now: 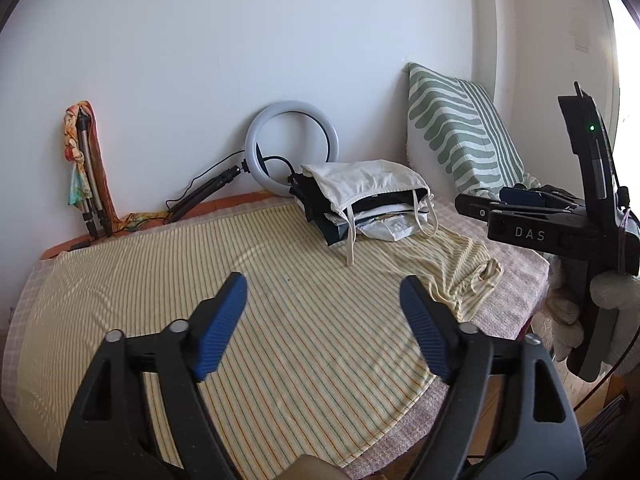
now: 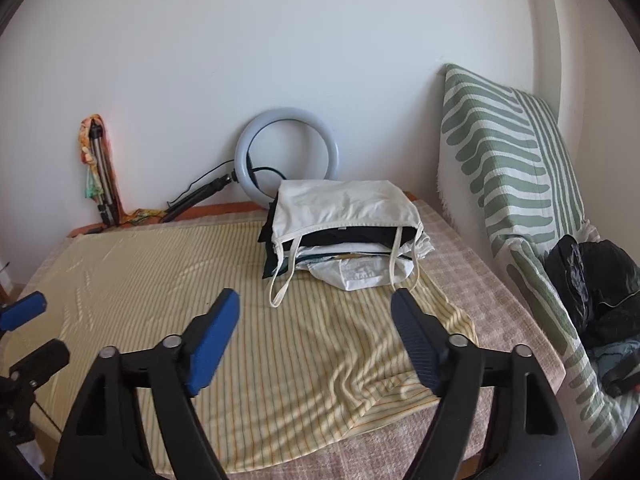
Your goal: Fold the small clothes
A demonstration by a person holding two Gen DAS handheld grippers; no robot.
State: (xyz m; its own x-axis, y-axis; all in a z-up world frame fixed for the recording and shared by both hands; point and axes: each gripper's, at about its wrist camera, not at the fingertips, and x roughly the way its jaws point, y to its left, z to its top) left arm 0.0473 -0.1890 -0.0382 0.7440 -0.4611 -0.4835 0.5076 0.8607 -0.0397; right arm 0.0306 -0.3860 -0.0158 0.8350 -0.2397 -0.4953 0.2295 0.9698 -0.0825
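White-walled room; a desk [image 2: 500, 300] under a pinkish checked cloth, with a white ring light [image 2: 286, 148] leaning on the back wall and a green-and-white striped cushion [image 2: 500, 152] at the right.

We've got a yellow pinstriped knit garment [image 1: 248, 264] spread flat over most of the desk, long axis running left-right across both views. A stack of folded clothes topped by a cream strappy top [image 2: 344, 208] sits on its far right part.

Left claw [image 1: 324, 296]: blue pads spread wide, nothing between them, hovering above the garment's middle; the fabric lies below and ahead. Right claw [image 2: 316, 312]: also spread wide and empty, over the garment's right end, where the cloth is rumpled and a crumpled sleeve runs towards the desk's edge.

Our read: each claw is nearest its own half, so the right one takes the wrinkled sleeve end and the left one the smooth left side. Near hem lies just under both claws. Whether the pads touch the cloth, we can't tell.
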